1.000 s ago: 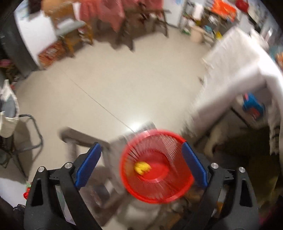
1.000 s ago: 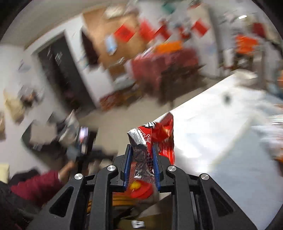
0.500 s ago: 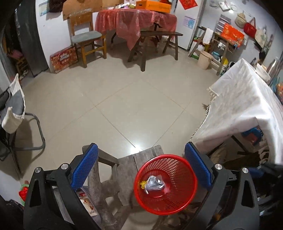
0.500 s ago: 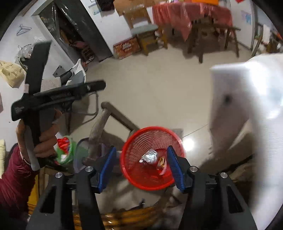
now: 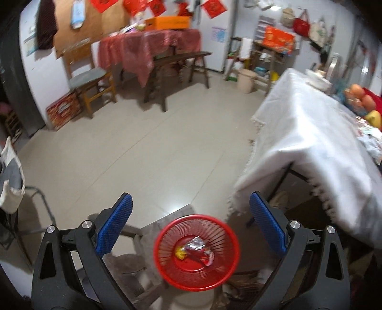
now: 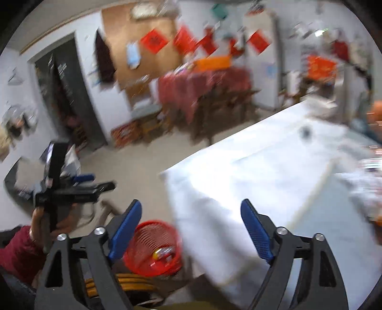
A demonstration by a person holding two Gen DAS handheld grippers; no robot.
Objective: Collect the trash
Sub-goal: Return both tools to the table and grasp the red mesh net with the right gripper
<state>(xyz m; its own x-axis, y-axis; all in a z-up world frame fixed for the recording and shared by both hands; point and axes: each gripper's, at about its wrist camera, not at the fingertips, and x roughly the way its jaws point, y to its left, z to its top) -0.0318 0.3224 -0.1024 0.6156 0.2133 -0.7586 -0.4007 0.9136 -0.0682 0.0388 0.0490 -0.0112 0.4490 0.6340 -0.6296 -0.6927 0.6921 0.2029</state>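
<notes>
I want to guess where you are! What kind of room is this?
Probably a lived-in family room at home: a table under a white cloth, a wooden chair, and red paper decorations on the wall.

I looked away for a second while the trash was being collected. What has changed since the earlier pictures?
The right gripper let go of the red snack wrapper, which now lies in the red basket; its jaws are opening with nothing between them, and it has swung back toward the white-clothed table. The left gripper stays open and empty above the basket, a bit higher.
</notes>
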